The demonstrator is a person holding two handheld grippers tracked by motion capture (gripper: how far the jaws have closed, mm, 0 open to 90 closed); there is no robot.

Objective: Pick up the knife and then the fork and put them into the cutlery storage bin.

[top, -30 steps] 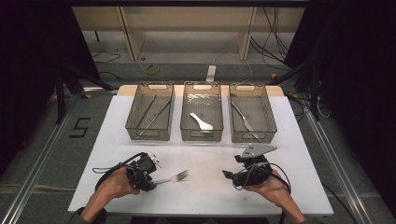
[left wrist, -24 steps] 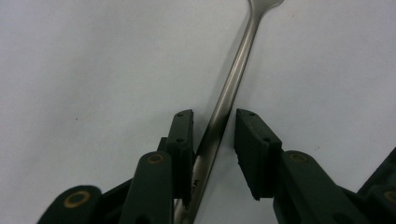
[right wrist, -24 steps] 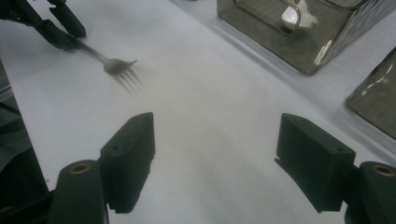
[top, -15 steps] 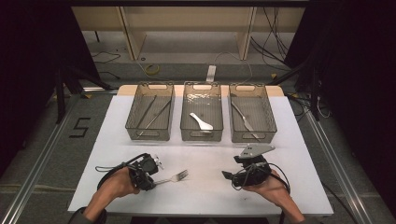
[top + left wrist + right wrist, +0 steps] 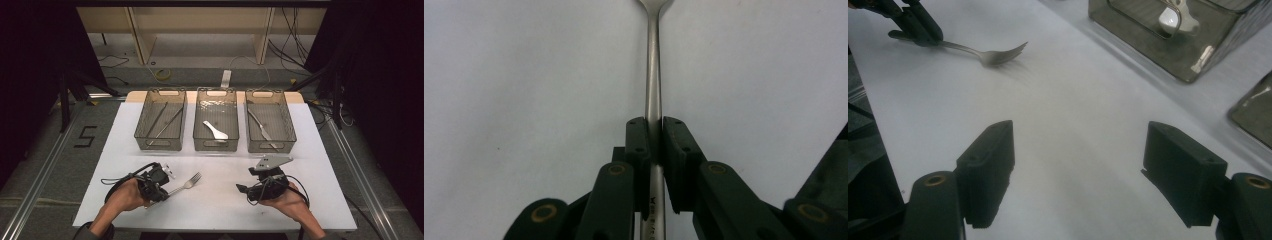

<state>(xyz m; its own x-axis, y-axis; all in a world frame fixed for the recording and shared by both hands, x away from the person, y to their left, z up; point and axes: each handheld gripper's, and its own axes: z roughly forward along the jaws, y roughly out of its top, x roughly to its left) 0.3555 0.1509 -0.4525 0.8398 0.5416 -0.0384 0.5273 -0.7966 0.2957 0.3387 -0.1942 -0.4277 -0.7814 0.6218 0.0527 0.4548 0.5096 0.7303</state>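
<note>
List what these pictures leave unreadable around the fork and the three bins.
- Fork: left gripper view's top edge cuts off its tines; the left gripper, whose jaws have just been closing, covers part of the handle.
- Handle stamp: too small to read.
- Middle bin: right gripper view's top edge crops it.

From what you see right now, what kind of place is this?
Probably a lab or recording workspace, not a kitchen: a white table stands between metal floor rails, cables trail over the bare floor behind it, and three clear bins hold sorted cutlery.
</note>
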